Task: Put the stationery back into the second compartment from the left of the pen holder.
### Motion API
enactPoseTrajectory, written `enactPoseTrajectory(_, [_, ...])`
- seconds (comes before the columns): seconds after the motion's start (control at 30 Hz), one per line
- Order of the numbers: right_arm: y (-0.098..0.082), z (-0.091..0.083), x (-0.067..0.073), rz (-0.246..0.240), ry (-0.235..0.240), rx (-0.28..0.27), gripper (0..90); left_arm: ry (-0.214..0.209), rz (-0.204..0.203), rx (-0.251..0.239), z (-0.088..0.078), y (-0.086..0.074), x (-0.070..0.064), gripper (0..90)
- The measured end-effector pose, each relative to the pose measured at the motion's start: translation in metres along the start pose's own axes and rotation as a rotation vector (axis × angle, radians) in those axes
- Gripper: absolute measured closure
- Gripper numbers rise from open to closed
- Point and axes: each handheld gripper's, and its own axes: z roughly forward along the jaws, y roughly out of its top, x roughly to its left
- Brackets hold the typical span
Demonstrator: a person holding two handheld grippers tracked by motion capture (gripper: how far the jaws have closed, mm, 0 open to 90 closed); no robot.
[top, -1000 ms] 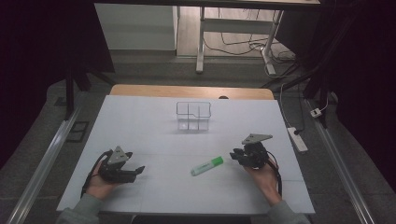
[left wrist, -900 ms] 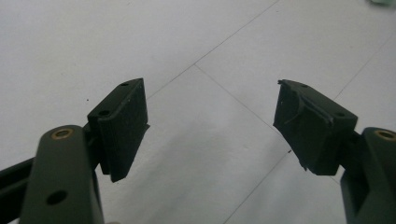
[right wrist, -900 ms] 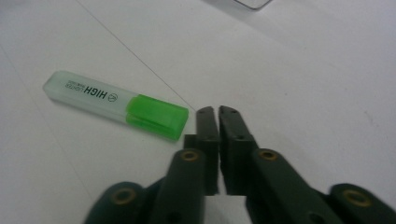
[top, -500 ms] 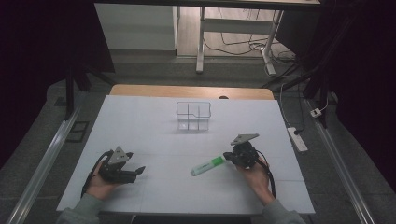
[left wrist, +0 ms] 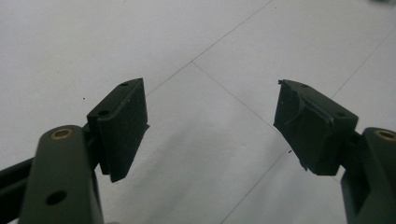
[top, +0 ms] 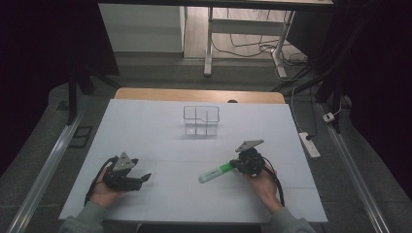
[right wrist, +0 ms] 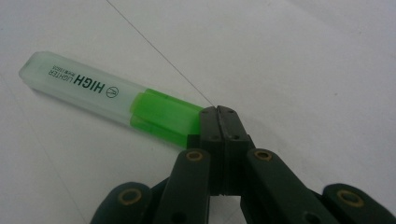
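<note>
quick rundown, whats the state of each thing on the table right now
highlighter: lying flat on the table, cap on, green end at the right hand-held gripper
right hand-held gripper: jaws shut together, tips against the highlighter's end, nothing between them
left hand-held gripper: jaws open, empty
wire rack: upright, empty

surface: white table (top: pixel 145 131) | on it: green highlighter (top: pixel 216 172), wire basket (top: pixel 201 120)

Frosted, smooth plastic highlighter (right wrist: pixel 112 98) lies on a matt white table (top: pixel 145 136).
</note>
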Motion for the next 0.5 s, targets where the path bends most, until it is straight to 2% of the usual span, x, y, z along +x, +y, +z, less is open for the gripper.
enactPoseTrajectory(0.5, [0.0032,0.0036,0.0092,-0.02,0.042,-0.005,90.0,0.002,0.004,0.002,0.0,-0.0002,0.0,25.3])
